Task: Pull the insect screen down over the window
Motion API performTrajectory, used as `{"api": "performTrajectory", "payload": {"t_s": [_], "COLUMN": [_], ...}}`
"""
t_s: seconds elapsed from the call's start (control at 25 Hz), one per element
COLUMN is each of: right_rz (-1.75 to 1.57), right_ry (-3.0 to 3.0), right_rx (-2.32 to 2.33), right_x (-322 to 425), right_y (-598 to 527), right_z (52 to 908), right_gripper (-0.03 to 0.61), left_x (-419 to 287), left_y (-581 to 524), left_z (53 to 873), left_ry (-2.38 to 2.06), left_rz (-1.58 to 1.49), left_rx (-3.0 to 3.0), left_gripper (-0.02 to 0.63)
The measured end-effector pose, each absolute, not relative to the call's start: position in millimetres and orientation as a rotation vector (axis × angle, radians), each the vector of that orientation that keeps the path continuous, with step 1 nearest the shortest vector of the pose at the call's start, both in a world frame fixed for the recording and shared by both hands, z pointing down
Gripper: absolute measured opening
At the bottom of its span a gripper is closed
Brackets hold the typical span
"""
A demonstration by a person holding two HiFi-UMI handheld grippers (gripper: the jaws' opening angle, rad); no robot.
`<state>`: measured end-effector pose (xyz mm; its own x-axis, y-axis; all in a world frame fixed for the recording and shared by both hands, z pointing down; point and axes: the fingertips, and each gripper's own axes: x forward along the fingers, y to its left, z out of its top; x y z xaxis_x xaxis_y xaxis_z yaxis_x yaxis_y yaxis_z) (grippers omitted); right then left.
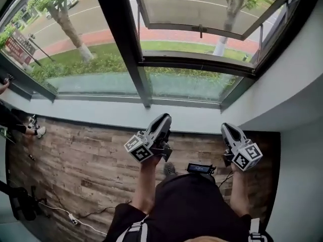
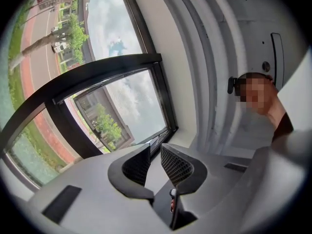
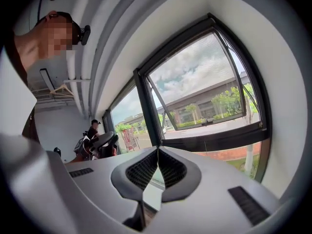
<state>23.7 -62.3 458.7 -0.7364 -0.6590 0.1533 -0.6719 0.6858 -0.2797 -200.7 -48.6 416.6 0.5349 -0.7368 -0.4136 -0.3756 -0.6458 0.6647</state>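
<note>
Upper frame: dark-framed tilt-out glass window (image 1: 194,59) stands bare, no insect screen visible over it (presumably rolled up above, unseen). Left grey tool (image 1: 165,119) slightly parted, empty; right grey tool (image 1: 227,128) pinched closed, empty. Pull not begun.

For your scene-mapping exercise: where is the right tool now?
Head view, lower right: the right tool sits over the wooden floor, near the windowsill, right of the left tool.
</note>
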Motion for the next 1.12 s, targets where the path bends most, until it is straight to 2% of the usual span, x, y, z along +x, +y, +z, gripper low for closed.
{"api": "performTrajectory", "payload": {"t_s": [0.28, 0.56, 0.8, 1.12], "right_rz": [0.465, 0.483, 0.619, 0.688], "right_ry": [-2.961, -3.036, -3.069, -3.13], "right_rx": [1.085, 1.136, 1.16, 1.076], "right_x": [10, 74, 126, 119], "right_y": [-11, 81, 147, 202], "right_z": [432, 401, 430, 434], "right_gripper": [0.009, 0.009, 0.009, 0.009], "left_x": [-200, -128, -83, -86], "left_y": [0, 71, 152, 222], "left_z": [390, 359, 375, 367], "left_ry": [-0.916, -0.815, -0.854, -0.947], "left_rz": [-0.964, -0.955, -0.851, -0.813], "left_rx": [2.358, 2.402, 2.41, 2.437], "left_gripper": [0.063, 0.063, 0.063, 0.063]}}
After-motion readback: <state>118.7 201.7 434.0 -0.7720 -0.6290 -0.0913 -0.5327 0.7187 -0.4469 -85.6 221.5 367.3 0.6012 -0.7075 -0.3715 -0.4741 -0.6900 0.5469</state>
